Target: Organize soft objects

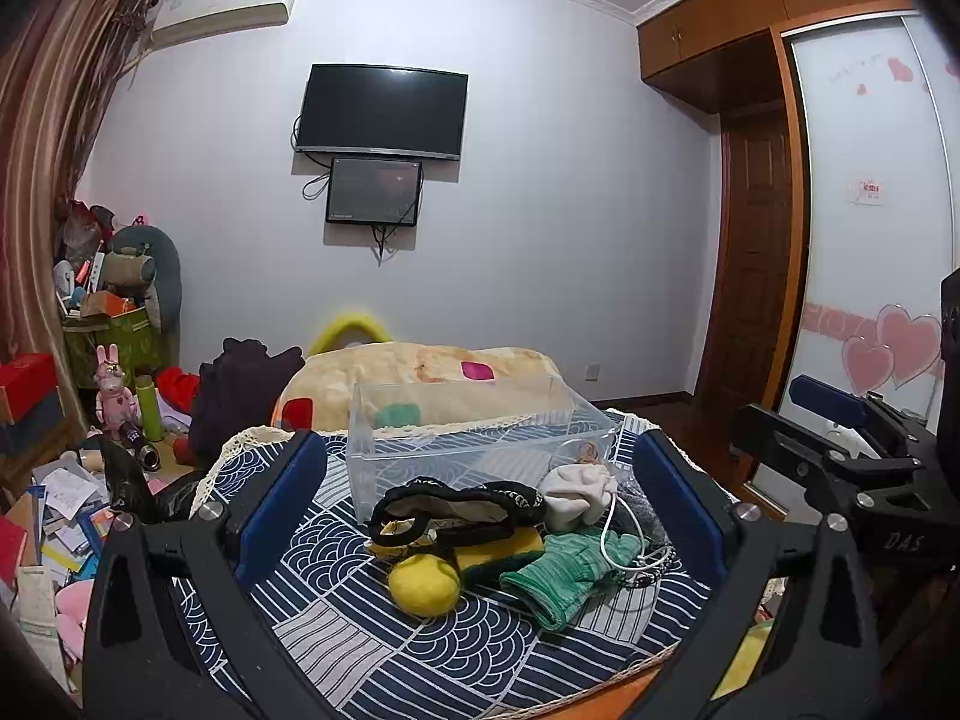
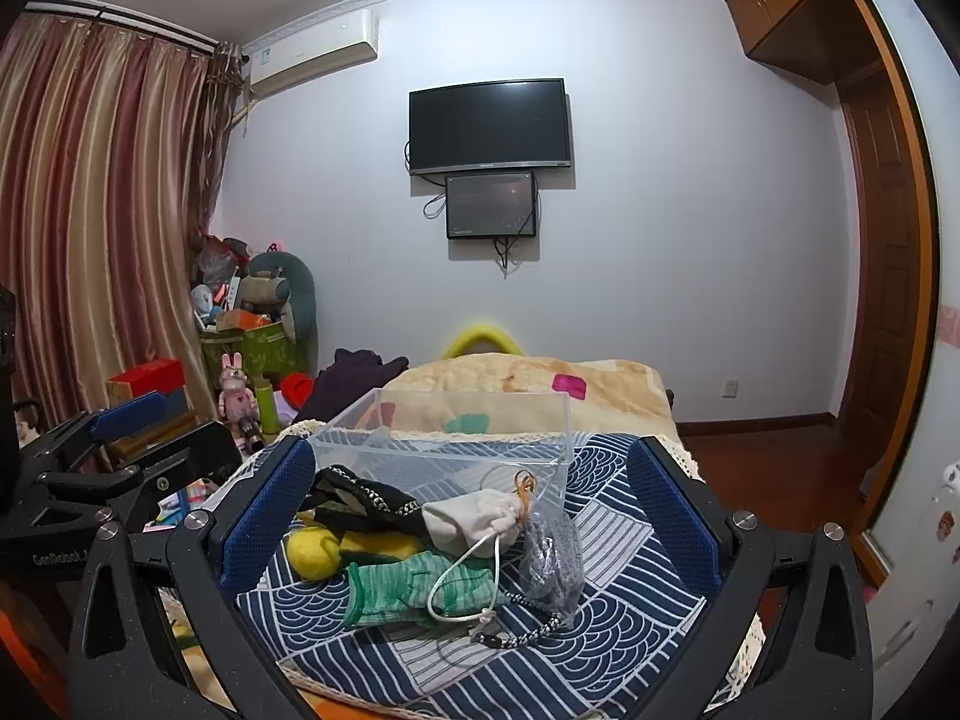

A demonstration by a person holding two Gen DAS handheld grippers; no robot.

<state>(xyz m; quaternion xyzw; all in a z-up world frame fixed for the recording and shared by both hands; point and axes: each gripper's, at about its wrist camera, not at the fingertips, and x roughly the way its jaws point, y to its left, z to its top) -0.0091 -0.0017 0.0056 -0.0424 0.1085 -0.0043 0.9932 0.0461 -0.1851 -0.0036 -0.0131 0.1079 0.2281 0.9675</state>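
Note:
A pile of soft things lies on the blue patterned cloth [image 1: 420, 654]: a yellow felt ball [image 1: 423, 587], a green glove [image 1: 567, 570], a black eye mask [image 1: 456, 510], a white pouch [image 1: 579, 492] and a yellow sponge [image 1: 501, 547]. Behind them stands an empty clear plastic box [image 1: 474, 444]. My left gripper [image 1: 477, 498] is open and empty, its jaws either side of the pile. My right gripper [image 2: 471, 507] is open and empty over the same pile: glove [image 2: 420, 591], ball [image 2: 312, 552], pouch [image 2: 474, 519], grey bag [image 2: 552, 558], box [image 2: 456, 450].
A white cord [image 2: 462, 585] and a braided strap [image 2: 528, 630] lie across the glove. A folded beige blanket [image 1: 420, 384] sits behind the box. Clutter and papers [image 1: 54, 516] cover the floor at left. A wardrobe [image 1: 870, 228] stands at right.

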